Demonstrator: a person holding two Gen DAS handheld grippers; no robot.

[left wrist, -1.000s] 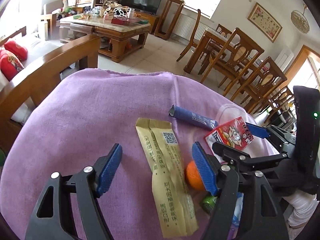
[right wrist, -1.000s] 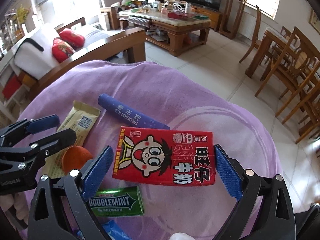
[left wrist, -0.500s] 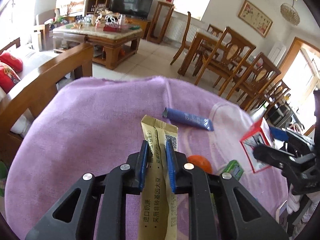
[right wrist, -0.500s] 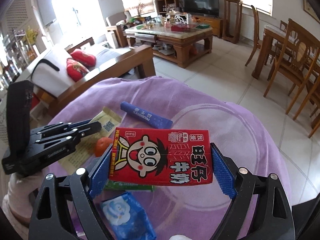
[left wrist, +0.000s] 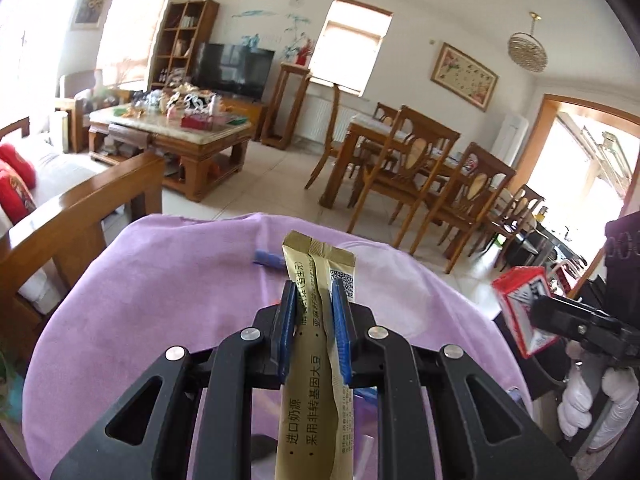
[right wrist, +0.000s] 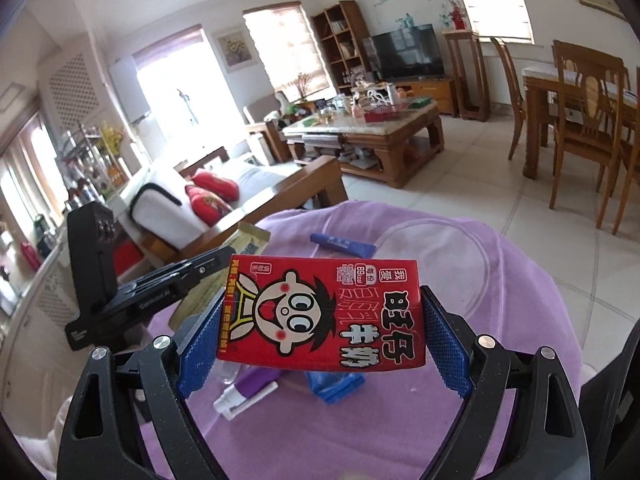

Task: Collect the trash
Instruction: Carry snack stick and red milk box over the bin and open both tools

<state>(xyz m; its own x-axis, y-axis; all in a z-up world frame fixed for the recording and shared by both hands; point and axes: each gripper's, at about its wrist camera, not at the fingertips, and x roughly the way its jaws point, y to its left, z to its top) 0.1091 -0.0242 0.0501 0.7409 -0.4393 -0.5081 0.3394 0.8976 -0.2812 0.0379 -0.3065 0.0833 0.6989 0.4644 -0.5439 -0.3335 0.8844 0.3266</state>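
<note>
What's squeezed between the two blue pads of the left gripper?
A long gold sachet with printed writing. The left gripper is shut on it, lifted over the purple cloth. The left wrist view shows it best.

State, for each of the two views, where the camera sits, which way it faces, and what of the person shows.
Left wrist: on the left gripper, facing the dining chairs; it pinches a gold packet; a gloved hand shows.
Right wrist: on the right gripper, facing the sofa; it clamps a red carton.
Shared: purple cloth, packet, carton, television.
</note>
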